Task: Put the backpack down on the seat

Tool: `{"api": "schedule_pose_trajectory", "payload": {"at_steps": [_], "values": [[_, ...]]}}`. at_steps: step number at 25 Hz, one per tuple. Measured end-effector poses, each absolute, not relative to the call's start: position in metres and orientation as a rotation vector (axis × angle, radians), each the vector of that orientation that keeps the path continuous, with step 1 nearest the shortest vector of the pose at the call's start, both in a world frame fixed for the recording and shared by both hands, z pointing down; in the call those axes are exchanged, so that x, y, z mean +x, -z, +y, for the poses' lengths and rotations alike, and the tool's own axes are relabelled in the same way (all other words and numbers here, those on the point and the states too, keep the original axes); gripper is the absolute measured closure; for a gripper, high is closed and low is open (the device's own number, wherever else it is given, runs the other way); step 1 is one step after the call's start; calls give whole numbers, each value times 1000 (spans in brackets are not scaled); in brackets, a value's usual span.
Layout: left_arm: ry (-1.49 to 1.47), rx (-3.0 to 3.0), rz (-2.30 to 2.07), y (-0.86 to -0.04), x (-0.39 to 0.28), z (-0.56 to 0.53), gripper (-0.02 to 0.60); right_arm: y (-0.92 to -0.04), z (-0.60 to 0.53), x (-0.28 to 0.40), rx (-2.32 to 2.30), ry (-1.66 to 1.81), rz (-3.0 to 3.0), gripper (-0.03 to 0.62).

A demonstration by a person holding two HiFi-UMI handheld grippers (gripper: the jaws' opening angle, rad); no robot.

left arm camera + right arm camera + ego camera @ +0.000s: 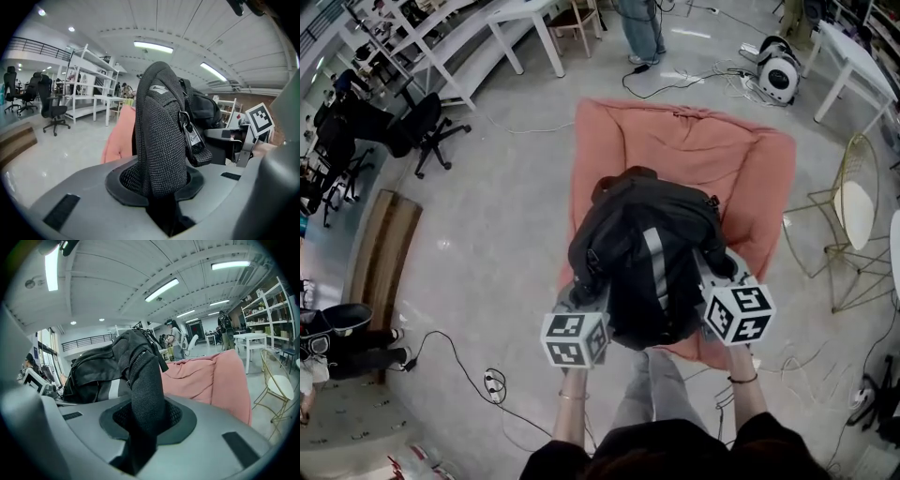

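Two-point hold now: left tongs (159, 185) clamped on mesh strap (161, 126), right tongs (145, 420) on other strap (146, 380); backpack (647, 253) kept level over seat (759, 169), apparently not yet rested.

**Left gripper** (161, 197): matte grey moulded shell with a dark round recessed collar. Black rectangular slots sit at 8 and 3 o'clock of the collar.

**Right gripper** (143, 427): same grey shell and dark collar, with slots at 9 and 4 o'clock.

**Left marker cube** (575, 339), **right marker cube** (738, 313): white faces printed with black square patterns.

**Wearer, at 6 o'clock of the head view:**
- dark top (675, 457)
- grey trousers (645, 394)
- thin bracelet (571, 397) on the left wrist
- dark band (742, 380) on the right wrist
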State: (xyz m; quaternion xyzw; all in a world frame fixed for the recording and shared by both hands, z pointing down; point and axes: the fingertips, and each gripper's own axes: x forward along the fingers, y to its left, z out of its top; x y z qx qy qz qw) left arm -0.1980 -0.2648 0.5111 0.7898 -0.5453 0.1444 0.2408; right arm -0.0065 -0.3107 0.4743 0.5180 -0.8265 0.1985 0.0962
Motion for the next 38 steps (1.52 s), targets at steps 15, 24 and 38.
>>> {"api": "schedule_pose_trajectory", "payload": {"at_steps": [15,24,38], "values": [[-491,2054,-1443,-582,-196,-345,482,-549,-395,-8,1467,-692,-2353,517],[-511,2033,-1440,-599,-199,-390,482,-571,-444,-10,1450,-715,-2338,517],[-526,1989,-1423,-618,-207,-439,479,-595,-495,-18,1444,-734,-2317,517]]}}
